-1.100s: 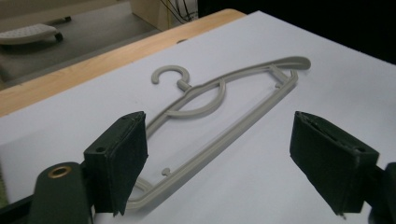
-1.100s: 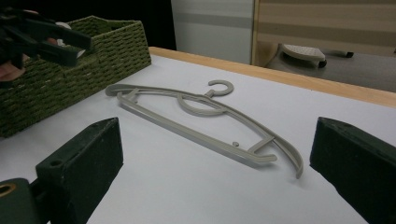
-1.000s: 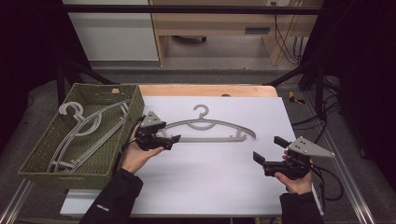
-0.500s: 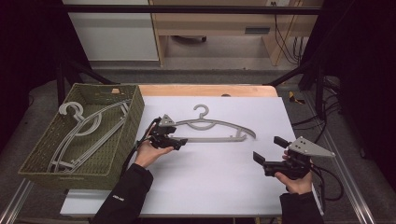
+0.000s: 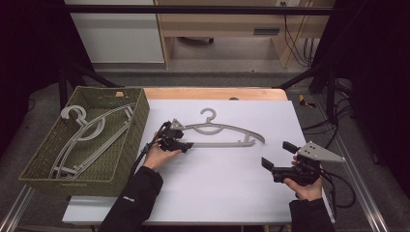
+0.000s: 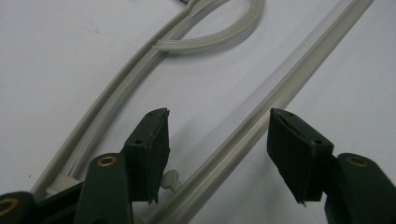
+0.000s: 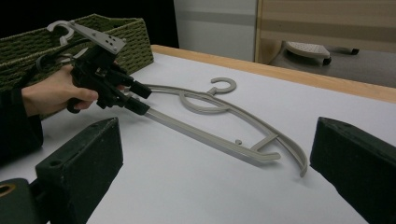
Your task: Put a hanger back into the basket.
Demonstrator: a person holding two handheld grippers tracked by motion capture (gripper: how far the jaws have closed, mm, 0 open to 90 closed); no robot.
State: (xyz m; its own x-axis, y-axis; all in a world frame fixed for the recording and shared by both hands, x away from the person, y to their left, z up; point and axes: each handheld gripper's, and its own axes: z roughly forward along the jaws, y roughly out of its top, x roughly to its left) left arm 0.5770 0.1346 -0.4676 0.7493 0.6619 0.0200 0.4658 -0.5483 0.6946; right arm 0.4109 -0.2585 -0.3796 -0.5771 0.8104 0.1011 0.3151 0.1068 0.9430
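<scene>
A grey plastic hanger (image 5: 227, 128) lies flat on the white tabletop (image 5: 217, 188), hook pointing away from me. My left gripper (image 5: 187, 144) is down at the hanger's left end. In the left gripper view its jaws straddle the hanger's straight bottom bar (image 6: 243, 140); they have just been closing, and gaps remain between the pads (image 6: 156, 140) and the bar. My right gripper (image 5: 278, 155) rests near the front right of the table, open and empty, aimed at the hanger (image 7: 210, 135) and the left gripper (image 7: 135, 95).
A green woven basket (image 5: 138, 121) at the left holds other grey hangers (image 5: 92, 133). A wooden strip (image 5: 217, 93) borders the table's far edge. Cables trail from both grippers, and dark frame bars stand at the sides.
My left gripper moved right and down onto the hanger's left end, its jaws narrowing around the bottom bar. The right gripper has stayed put.
</scene>
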